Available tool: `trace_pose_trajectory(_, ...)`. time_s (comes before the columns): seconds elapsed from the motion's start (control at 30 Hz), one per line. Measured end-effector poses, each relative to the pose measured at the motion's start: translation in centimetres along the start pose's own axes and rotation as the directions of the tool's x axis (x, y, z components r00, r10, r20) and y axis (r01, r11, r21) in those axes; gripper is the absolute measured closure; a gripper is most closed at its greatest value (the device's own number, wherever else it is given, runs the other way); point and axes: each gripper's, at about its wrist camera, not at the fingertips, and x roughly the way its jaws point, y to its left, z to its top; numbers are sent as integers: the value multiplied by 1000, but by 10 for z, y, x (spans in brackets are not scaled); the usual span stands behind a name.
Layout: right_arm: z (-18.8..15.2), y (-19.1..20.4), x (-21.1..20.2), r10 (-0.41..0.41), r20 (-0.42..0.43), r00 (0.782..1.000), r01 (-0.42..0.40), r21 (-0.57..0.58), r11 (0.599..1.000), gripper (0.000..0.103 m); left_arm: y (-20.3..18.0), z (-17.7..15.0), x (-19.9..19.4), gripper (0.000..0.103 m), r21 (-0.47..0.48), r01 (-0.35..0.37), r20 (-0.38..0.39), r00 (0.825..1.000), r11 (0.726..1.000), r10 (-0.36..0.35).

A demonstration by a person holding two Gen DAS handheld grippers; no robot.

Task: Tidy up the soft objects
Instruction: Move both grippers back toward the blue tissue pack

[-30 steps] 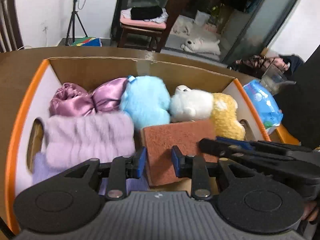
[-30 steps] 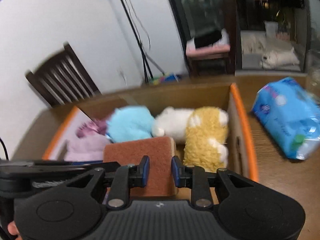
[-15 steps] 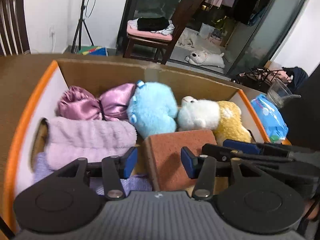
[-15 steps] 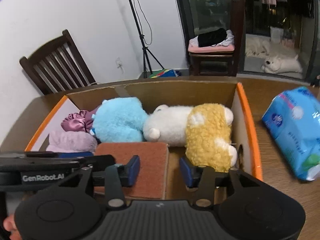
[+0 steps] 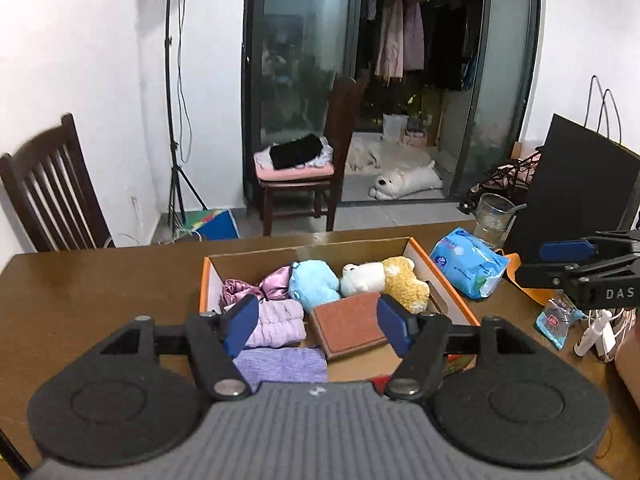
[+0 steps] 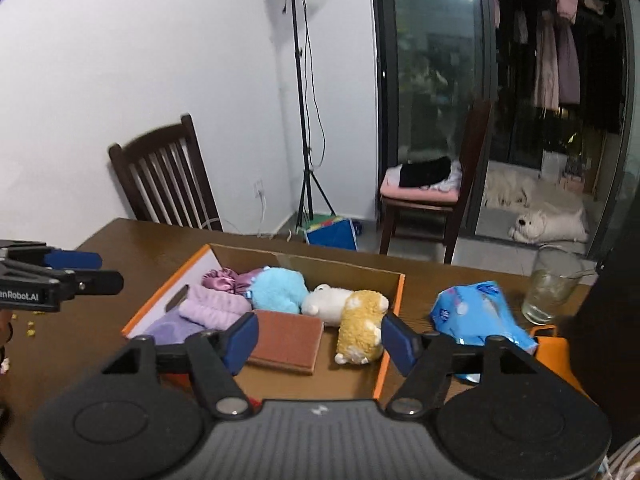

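Note:
A cardboard box with orange edges stands on the brown table. It holds a purple satin scrunchie, a lilac fluffy cloth, a purple towel, a blue plush, a white plush, a yellow plush and a red-brown sponge. My left gripper hangs above and in front of the box, jaws opening, with nothing held. My right gripper hovers the same way, jaws opening and empty.
A blue tissue pack lies right of the box, with a glass behind it. A black panel stands at the far right. A small packet and white cables lie at the right edge. Wooden chairs stand beyond the table.
Both grippers have risen and drawn back from the box, and their jaws have spread apart. The sponge lies in the box, free of both.

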Motion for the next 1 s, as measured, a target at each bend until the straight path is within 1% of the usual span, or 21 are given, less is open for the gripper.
trace_pose_trajectory(0.1,-5,3,-23,-2,20,1000,2,9,1000,36,-11,-8,-23,36,-15,15,24,1000,1000,-14)
trace_pose_trajectory(0.17,-15,7,-40,10,45,999,-11,7,1000,36,-17,-25,-45,35,1,3,64,998,1000,-3)
trace_pose_trajectory(0.23,-35,12,-63,23,91,996,-24,8,1000,35,-27,-54,-70,32,28,-14,131,991,1000,10)
trace_pose_trajectory(0.27,-49,15,-76,30,117,993,-30,-3,1000,33,-31,-76,-84,29,38,-3,166,986,999,-3)
trace_pose_trajectory(0.3,-65,20,-87,38,141,989,-36,-17,999,30,-34,-94,-93,29,41,14,179,984,999,-21)
trace_pose_trajectory(0.37,-106,31,-108,62,184,981,-54,-44,998,26,-42,-139,-112,29,37,51,190,980,998,-57)
trace_pose_trajectory(0.43,-143,42,-123,80,199,977,-70,-60,996,25,-49,-183,-127,27,30,74,198,977,997,-79)
trace_pose_trajectory(0.5,-183,52,-136,101,212,972,-91,-56,994,23,-58,-224,-137,20,35,68,199,977,997,-73)
trace_pose_trajectory(0.57,-218,59,-141,123,207,971,-118,-38,992,21,-65,-251,-137,20,33,43,164,985,999,-48)
trace_pose_trajectory(0.6,-231,61,-141,131,190,973,-129,-20,991,21,-65,-258,-135,20,27,50,131,990,998,-53)
trace_pose_trajectory(0.63,-241,62,-138,131,169,977,-133,1,991,21,-66,-260,-133,20,23,50,116,992,998,-53)
trace_pose_trajectory(0.7,-248,63,-134,118,149,982,-123,30,992,21,-63,-258,-132,20,30,30,122,992,999,-34)
trace_pose_trajectory(0.8,-248,65,-128,105,143,984,-112,39,993,21,-56,-254,-128,20,6,9,144,990,1000,-10)
trace_pose_trajectory(0.9,-248,62,-125,90,157,984,-101,62,993,21,-45,-253,-118,20,-29,-6,137,991,1000,10)
trace_pose_trajectory(1.0,-251,57,-117,61,142,988,-73,81,994,21,-34,-250,-102,20,-51,-46,118,992,998,52)
